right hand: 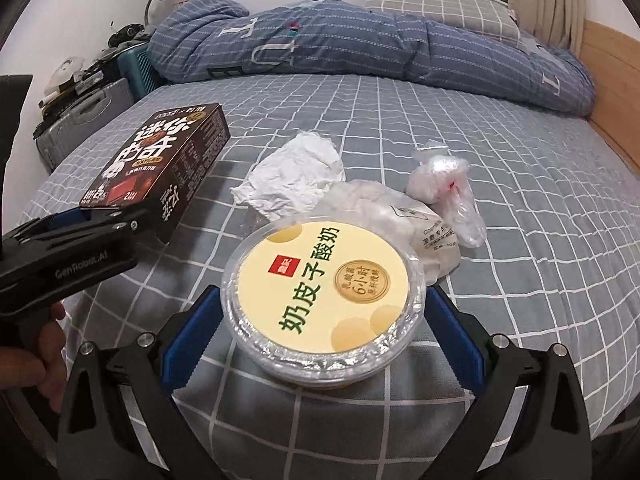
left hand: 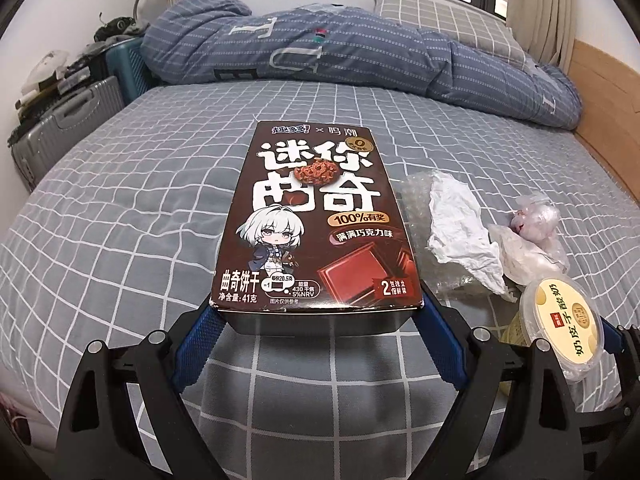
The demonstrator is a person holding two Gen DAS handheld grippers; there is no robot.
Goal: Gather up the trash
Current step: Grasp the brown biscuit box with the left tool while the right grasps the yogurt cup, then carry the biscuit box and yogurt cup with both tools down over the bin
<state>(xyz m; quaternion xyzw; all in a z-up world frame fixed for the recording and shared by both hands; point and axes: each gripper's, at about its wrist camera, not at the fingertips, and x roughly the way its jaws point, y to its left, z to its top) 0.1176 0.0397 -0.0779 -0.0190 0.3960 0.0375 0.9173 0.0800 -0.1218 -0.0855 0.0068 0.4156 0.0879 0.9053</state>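
Note:
My left gripper (left hand: 320, 312) is shut on the near end of a dark brown cookie box (left hand: 316, 216), held level just above the checked bed sheet (left hand: 120, 208). The same box (right hand: 160, 168) and left gripper (right hand: 100, 216) appear at the left of the right wrist view. My right gripper (right hand: 324, 304) is shut on a round yogurt cup (right hand: 320, 280) with a cream lid; this cup (left hand: 560, 328) also shows at lower right in the left wrist view. On the sheet beyond lie a crumpled white tissue (right hand: 296, 172), a white wrapper (right hand: 404, 224) and a clear plastic bag (right hand: 444, 188).
A rolled blue duvet (left hand: 340, 52) and a checked pillow (left hand: 448, 20) lie across the far end of the bed. Suitcases (left hand: 68, 120) stand off the left side, a wooden bed frame (left hand: 600, 112) runs along the right. A hand (right hand: 48, 352) holds the left gripper's handle.

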